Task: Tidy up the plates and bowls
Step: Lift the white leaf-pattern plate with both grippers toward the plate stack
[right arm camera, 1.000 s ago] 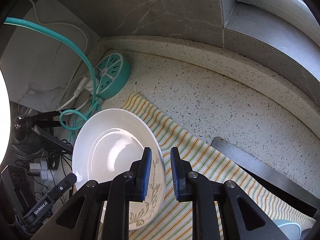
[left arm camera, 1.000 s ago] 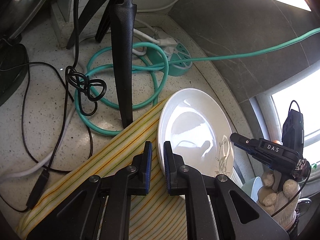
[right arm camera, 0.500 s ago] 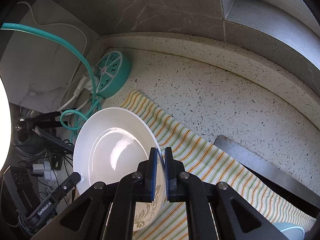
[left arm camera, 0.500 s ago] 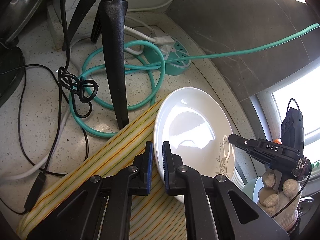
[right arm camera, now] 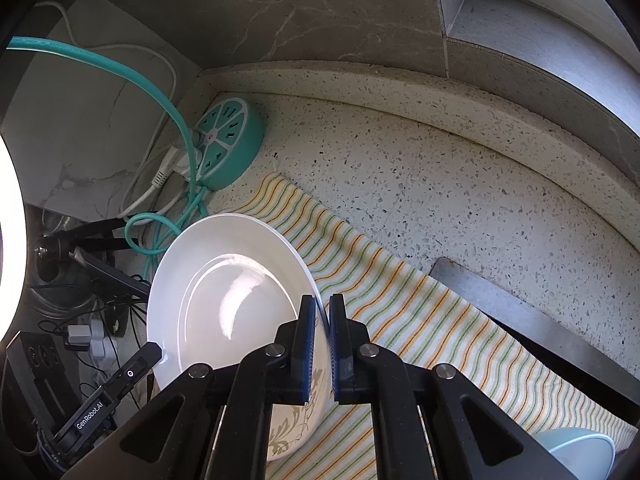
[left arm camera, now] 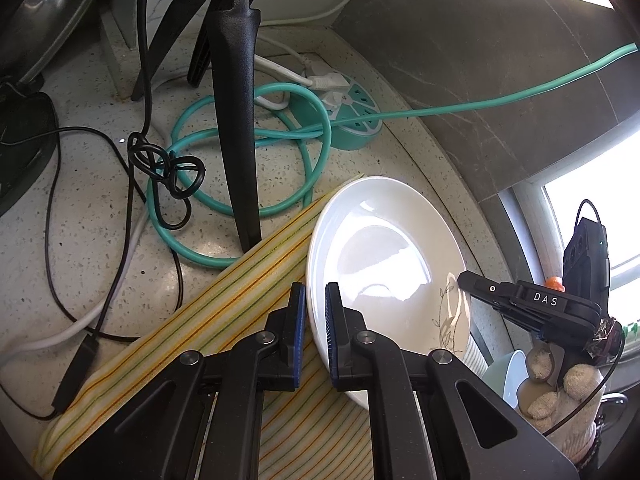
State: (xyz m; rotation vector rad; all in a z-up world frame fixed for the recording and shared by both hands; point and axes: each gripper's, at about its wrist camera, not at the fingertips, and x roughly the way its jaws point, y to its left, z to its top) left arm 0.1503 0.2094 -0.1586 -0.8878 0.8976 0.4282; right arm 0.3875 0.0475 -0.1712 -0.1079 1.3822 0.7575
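Note:
A white plate (left arm camera: 384,264) with a grey leaf pattern is held tilted above a striped cloth (left arm camera: 224,320). My left gripper (left arm camera: 315,300) is shut on the plate's near-left rim. My right gripper (right arm camera: 321,312) is shut on the opposite rim of the same plate (right arm camera: 228,304). The right gripper also shows in the left wrist view (left arm camera: 528,304), held by a gloved hand. A pale blue bowl (right arm camera: 576,452) sits at the lower right, partly hidden.
A teal round power strip (left arm camera: 352,120) with teal cable loops lies in the counter corner. A black tripod leg (left arm camera: 236,120) and tangled black cords (left arm camera: 168,164) stand left of the cloth. A grey wall and a window ledge (right arm camera: 520,40) bound the speckled counter. A metal sink edge (right arm camera: 500,304) lies right.
My right gripper closed on the plate's rim; it was open a second ago. The plate has lifted and tilted slightly, with both grippers holding it.

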